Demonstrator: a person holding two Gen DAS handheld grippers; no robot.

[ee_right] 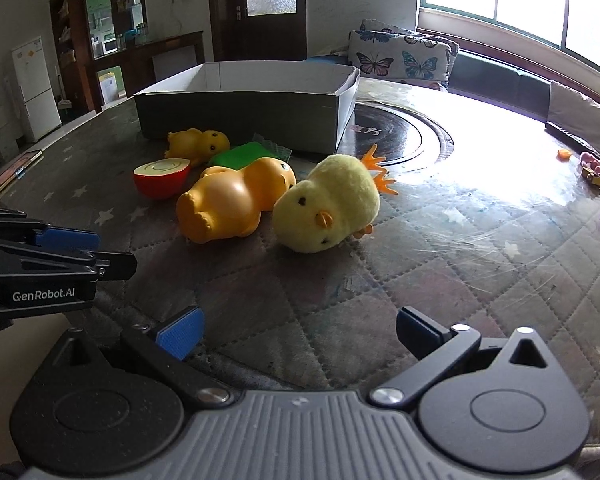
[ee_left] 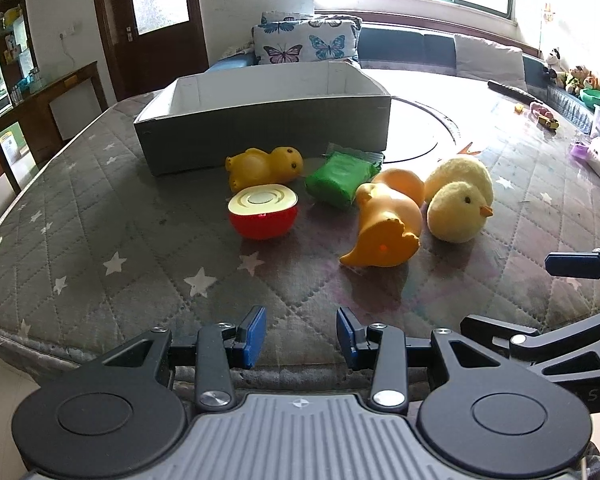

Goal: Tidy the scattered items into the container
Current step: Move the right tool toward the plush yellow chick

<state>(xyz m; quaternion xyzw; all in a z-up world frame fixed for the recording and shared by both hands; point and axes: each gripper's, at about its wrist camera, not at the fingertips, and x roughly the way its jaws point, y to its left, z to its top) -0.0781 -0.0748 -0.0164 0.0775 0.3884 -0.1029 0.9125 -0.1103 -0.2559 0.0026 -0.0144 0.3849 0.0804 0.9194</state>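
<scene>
Right wrist view: left claw point(ee_right: 76, 248) reads "GenRobot.AI"; both claws gape empty, right claw point(ee_right: 300, 334) wider.

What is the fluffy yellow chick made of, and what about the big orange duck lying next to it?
The yellow chick looks like soft plush fabric: its surface is fuzzy and matte, with no shine. The big orange duck looks like smooth rubber or soft plastic, since window light glints off its rounded body. Which of the two cannot be told from looks alone.
</scene>
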